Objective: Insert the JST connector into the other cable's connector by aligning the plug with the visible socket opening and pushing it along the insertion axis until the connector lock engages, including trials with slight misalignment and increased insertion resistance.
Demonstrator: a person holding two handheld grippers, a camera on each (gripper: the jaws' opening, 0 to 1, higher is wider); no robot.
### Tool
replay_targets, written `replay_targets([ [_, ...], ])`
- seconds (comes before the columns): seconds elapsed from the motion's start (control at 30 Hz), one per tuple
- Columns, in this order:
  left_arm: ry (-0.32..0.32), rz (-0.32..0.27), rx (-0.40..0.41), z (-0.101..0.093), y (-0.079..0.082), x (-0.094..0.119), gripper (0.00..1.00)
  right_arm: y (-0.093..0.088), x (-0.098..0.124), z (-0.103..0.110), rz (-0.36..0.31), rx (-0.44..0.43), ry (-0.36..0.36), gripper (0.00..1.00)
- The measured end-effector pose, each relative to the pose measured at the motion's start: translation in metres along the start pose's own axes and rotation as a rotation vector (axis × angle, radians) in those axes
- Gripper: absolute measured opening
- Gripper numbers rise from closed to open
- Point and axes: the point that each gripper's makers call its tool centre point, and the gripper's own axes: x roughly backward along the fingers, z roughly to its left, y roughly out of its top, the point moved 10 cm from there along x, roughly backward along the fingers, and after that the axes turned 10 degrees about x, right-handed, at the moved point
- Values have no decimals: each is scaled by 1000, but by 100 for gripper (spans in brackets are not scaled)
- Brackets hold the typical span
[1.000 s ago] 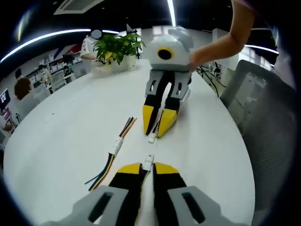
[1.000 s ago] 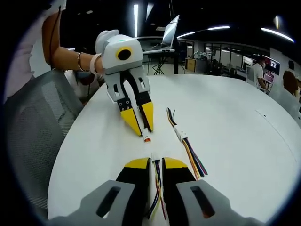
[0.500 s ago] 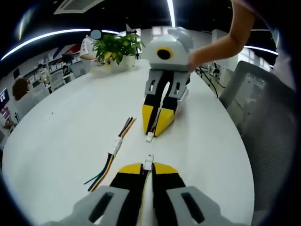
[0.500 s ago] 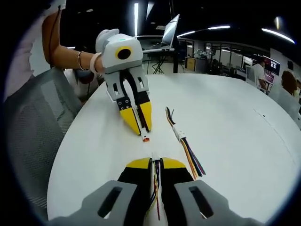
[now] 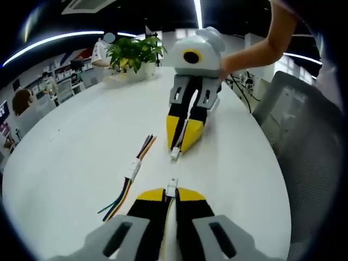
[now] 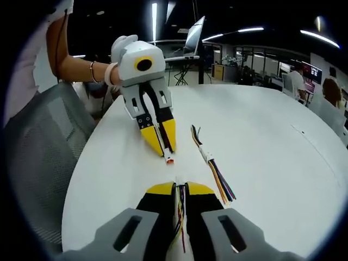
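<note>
In the left gripper view my left gripper (image 5: 171, 191) is shut on a small white JST connector (image 5: 172, 187) that sticks out between its yellow tips. Facing it across a short gap, my right gripper (image 5: 182, 142) is shut on the other white connector (image 5: 174, 154), tips low over the white table (image 5: 81, 141). In the right gripper view my right gripper (image 6: 179, 187) pinches its cable's coloured wires (image 6: 180, 209). Opposite, the left gripper (image 6: 163, 145) holds a connector with an orange end (image 6: 169, 160). The two connectors point at each other and are apart.
A spare mated cable with coloured wires (image 5: 132, 171) lies on the table beside the grippers, also seen as spare cable (image 6: 210, 159). A potted plant (image 5: 133, 53) stands at the far edge. A grey mesh chair (image 5: 296, 117) sits off the table's side. People sit in the background.
My right gripper's jaws have narrowed onto its wires. Both grippers have shifted only slightly; the connectors still face each other with a small gap.
</note>
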Motion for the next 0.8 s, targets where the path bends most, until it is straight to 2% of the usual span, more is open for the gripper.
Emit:
replay_targets([
  [0.27,-7,17,-20,-2,10,6,0,13,5,3,3,20,11,3],
  [0.8,-4,1,-70,-7,35,19,0,35,24,5,15,52,21,3],
])
